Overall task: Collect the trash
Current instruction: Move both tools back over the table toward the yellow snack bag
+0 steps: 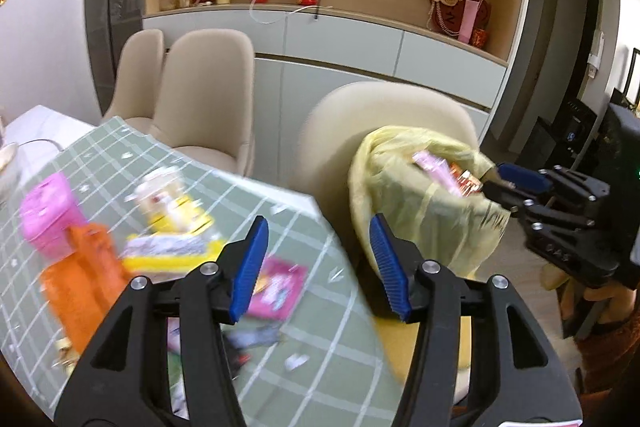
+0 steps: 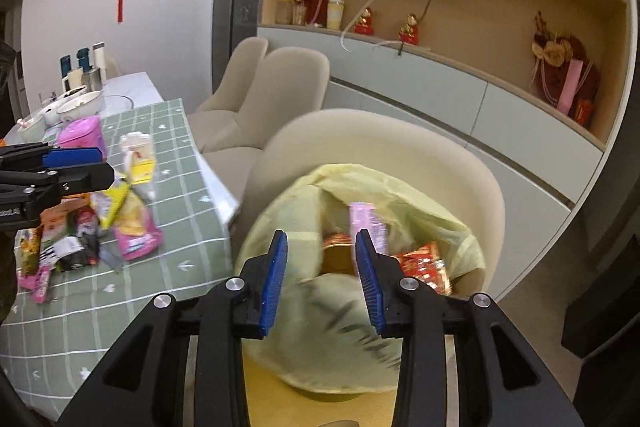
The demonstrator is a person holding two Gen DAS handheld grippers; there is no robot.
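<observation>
A yellow trash bag (image 2: 340, 227) lines a bin on a beige chair (image 2: 380, 147); a pink packet (image 2: 366, 223) and red wrappers (image 2: 424, 263) lie inside. My right gripper (image 2: 322, 275) is open and empty just above the bag's mouth. My left gripper (image 1: 318, 259) is open and empty over the table's right edge, between the bag (image 1: 420, 195) and a pink wrapper (image 1: 276, 287). Several wrappers (image 2: 100, 227) lie scattered on the green checked tablecloth (image 2: 160, 267). The right gripper (image 1: 516, 183) shows at the bag's rim in the left wrist view.
A pink box (image 1: 48, 215), an orange bag (image 1: 80, 283) and a yellow carton (image 1: 172, 203) sit on the table. Bowls and bottles (image 2: 76, 99) stand at its far end. Two more beige chairs (image 1: 192, 99) and a shelf cabinet (image 1: 340, 27) stand behind.
</observation>
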